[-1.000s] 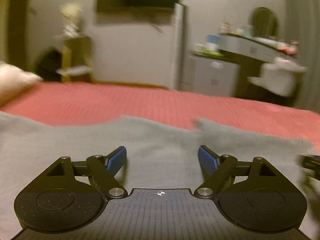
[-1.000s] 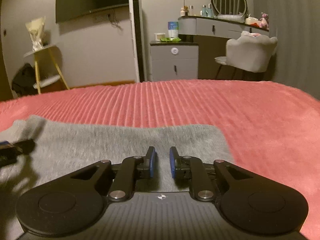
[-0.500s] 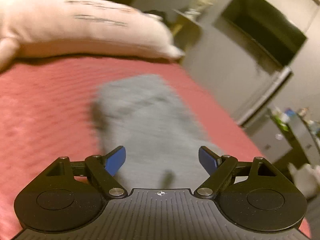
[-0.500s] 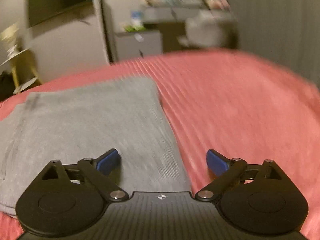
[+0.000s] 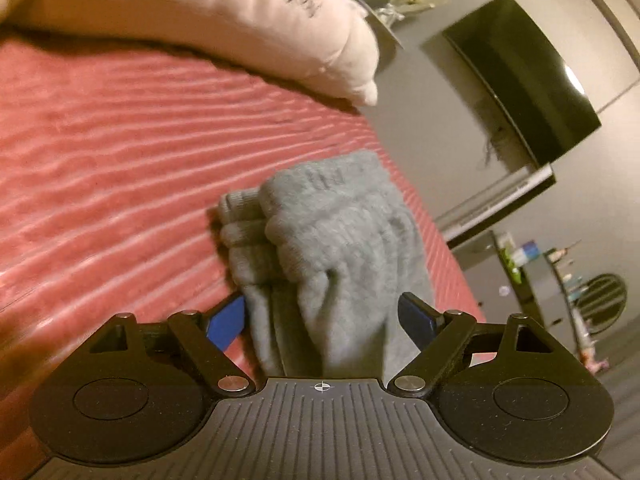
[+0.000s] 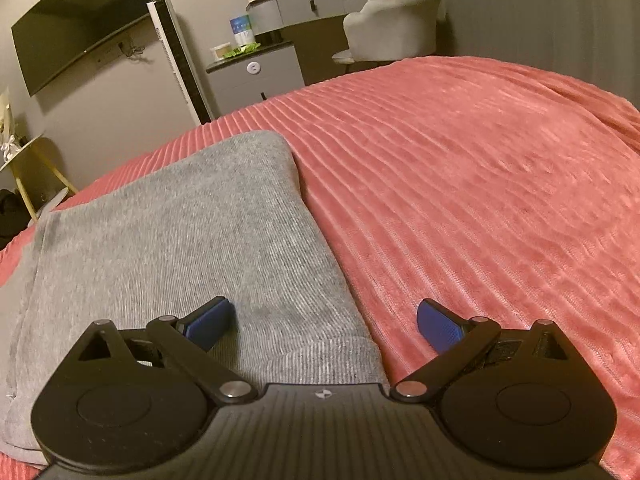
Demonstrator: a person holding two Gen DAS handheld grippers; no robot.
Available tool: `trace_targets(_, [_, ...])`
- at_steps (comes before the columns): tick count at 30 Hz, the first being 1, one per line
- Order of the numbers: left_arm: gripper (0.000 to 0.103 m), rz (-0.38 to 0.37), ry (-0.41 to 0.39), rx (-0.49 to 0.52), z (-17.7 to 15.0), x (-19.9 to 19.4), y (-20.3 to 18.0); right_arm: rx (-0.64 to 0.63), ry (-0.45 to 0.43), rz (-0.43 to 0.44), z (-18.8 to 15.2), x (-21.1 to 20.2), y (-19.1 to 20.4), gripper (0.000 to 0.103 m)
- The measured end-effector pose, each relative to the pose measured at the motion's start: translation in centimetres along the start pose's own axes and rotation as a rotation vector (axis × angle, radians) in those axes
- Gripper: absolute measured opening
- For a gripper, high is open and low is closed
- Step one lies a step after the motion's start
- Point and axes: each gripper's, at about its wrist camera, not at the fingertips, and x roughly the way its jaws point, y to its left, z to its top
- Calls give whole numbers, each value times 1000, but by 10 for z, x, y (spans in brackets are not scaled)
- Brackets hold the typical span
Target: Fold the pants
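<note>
Grey pants lie folded flat on a pink ribbed bedspread. My right gripper hovers open over their near right corner, with one pad above the cloth and the other above the bedspread. In the left wrist view, the bunched, ribbed end of the pants runs away from me toward the bed's edge. My left gripper stands open and rolled to one side. The cloth lies between its blue pads, which do not press on it.
A pale pink pillow lies on the bedspread beyond the pants' end. A dark wall screen, a grey cabinet and a padded chair stand past the bed's far edge.
My right gripper went from nearly shut to wide open and shifted to the pants' right edge. My left gripper swept sideways and rolled, now facing the bunched end near the pillow.
</note>
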Motion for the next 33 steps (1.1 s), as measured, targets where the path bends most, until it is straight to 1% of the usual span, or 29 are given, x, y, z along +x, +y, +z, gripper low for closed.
trace_targets(2, [86, -35, -15, -28, 4, 3, 6, -3, -5, -3, -2, -1, 0, 99])
trace_targets(3, [83, -44, -20, -53, 6, 3, 8, -5, -7, -4, -1, 0, 0, 99])
trace_targets(4, [72, -44, -23, -68, 6, 3, 9, -7, -10, -6, -2, 0, 0, 99])
trace_targets(5, [65, -48, -22, -76, 7, 1, 10, -9, -12, -7, -2, 0, 1, 99])
trace_targets(6, [54, -53, -17, -82, 7, 1, 11, -10, -14, -7, -3, 0, 1, 99])
trace_targets(7, [47, -52, -19, -84, 7, 0, 11, -11, -14, -8, -3, 0, 1, 99])
trace_targets(8, [44, -58, -32, -75, 6, -3, 10, -11, -14, -7, -2, -1, 0, 99])
trace_targets(9, [40, -80, -55, -42, 3, -6, 6, -11, -13, -7, -2, -1, 0, 99])
trace_targets(10, [39, -87, -74, -2, 1, -10, 1, -10, -13, -7, -3, -2, 0, 99])
trace_targets(11, [40, -72, -87, 40, -1, -9, -5, -11, -14, -7, -3, -2, 0, 99])
trace_targets(12, [46, -51, -87, 60, -2, -7, -8, -11, -14, -7, -3, -2, 0, 99])
trace_targets(13, [53, -20, -77, 62, -1, -2, -11, -11, -15, -7, -3, -2, 0, 99])
trace_targets(15, [54, 8, -50, 40, -1, 9, -11, -11, -15, -7, -3, -2, -1, 99])
trace_targets(16, [52, 11, -43, 31, 0, 12, -11, -11, -15, -7, -2, -2, -1, 99])
trace_targets(17, [45, 5, -40, 24, 2, 13, -12, -11, -15, -7, -2, -2, -1, 99])
trace_targets(18, [35, -14, -40, 28, 4, 11, -15, -11, -14, -6, -2, -2, -1, 99])
trace_targets(19, [32, -32, -43, 42, 4, 6, -20, -10, -14, -6, -2, -2, -1, 99])
trace_targets(20, [30, -43, -48, 73, 5, 2, -29, -11, -14, -6, -2, -2, -1, 99])
trace_targets(22, [27, -58, -75, 217, 0, -12, -58, -10, -14, -6, -2, -2, -1, 99])
trace_targets(24, [27, -57, -125, 414, -14, -29, -96, -10, -15, -6, -2, -2, -1, 99])
trace_targets(26, [26, -108, -157, 563, -34, -44, -128, -8, -14, -4, -1, -1, -1, 99])
trace_targets(28, [26, -153, -167, 702, -61, -55, -156, -6, -11, -3, -1, -1, -1, 99])
trace_targets(30, [26, -194, -143, 865, -95, -58, -181, -2, -7, -1, 0, -1, -2, 99])
trace_targets(31, [26, -214, -115, 937, -115, -57, -190, 0, -4, 1, 1, -1, -2, 99])
trace_targets(33, [27, -234, -22, 1045, -152, -47, -201, 6, 0, 4, 2, -1, -3, 99])
